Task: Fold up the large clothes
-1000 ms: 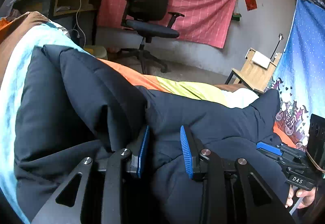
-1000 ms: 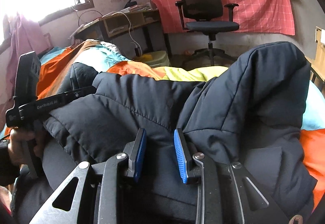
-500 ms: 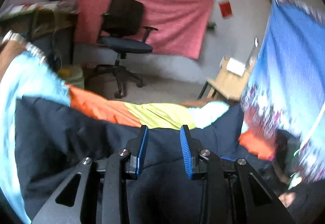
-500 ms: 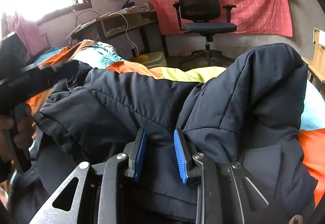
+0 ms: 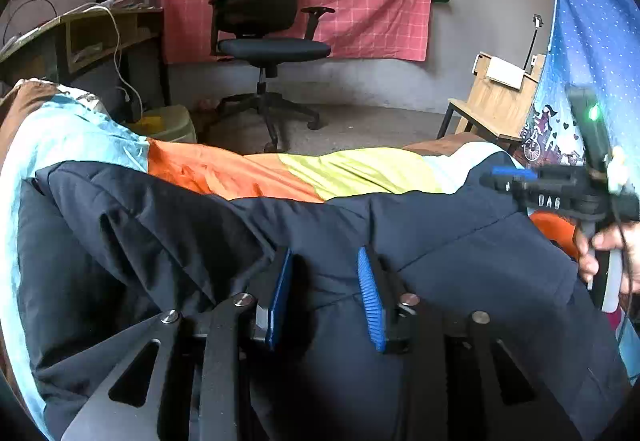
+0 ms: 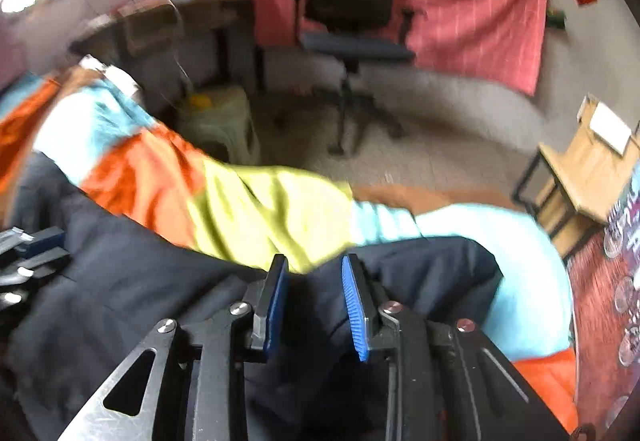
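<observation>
Jacket (image 5: 400,237) flattened, lying left-right, grippers (image 5: 324,289) open

The left gripper (image 5: 325,273) had its jaws parted. The right gripper (image 6: 314,283) also stood parted; seen from the left, a hand (image 5: 608,253) held its handle.

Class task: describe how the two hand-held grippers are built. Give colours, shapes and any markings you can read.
The left hand-held gripper has black metal linkage arms with triangular cut-outs, silver pivot bolts and blue ribbed pads. The right hand-held gripper is built the same; seen from the left wrist its black body carries white lettering, a green light and a cable.
</observation>
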`<move>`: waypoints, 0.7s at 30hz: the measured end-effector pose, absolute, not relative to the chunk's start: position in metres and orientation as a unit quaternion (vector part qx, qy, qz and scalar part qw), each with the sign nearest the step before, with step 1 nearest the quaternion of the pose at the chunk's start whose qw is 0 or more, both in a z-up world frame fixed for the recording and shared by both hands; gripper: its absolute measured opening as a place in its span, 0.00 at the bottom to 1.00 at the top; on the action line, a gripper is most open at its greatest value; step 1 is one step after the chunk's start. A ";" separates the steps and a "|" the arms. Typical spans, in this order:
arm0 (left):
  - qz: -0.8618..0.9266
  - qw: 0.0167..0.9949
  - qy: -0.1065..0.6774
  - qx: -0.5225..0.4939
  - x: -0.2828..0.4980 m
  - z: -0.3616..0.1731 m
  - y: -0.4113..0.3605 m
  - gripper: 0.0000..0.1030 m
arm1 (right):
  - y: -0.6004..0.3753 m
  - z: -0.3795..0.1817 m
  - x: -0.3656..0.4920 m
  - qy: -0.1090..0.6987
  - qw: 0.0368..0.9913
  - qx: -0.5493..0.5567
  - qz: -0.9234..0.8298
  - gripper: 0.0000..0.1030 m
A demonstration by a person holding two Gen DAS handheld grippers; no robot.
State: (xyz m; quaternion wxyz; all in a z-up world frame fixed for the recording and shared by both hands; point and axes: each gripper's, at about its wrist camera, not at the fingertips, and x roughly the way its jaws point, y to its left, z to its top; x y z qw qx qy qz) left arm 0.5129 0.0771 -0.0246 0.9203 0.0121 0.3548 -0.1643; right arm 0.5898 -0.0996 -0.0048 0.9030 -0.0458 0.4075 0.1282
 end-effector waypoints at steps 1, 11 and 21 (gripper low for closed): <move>-0.165 0.921 0.354 0.009 0.513 -0.027 0.077 0.31 | -0.104 -0.013 0.589 0.411 0.901 -0.043 0.130 0.24; -0.173 0.920 0.351 0.005 0.526 -0.045 0.076 0.31 | -0.146 -0.082 0.602 0.454 0.864 0.137 0.170 0.19; -0.130 0.941 0.312 -0.019 0.530 0.007 0.130 0.31 | -0.110 0.001 0.539 0.371 0.898 0.026 0.233 0.24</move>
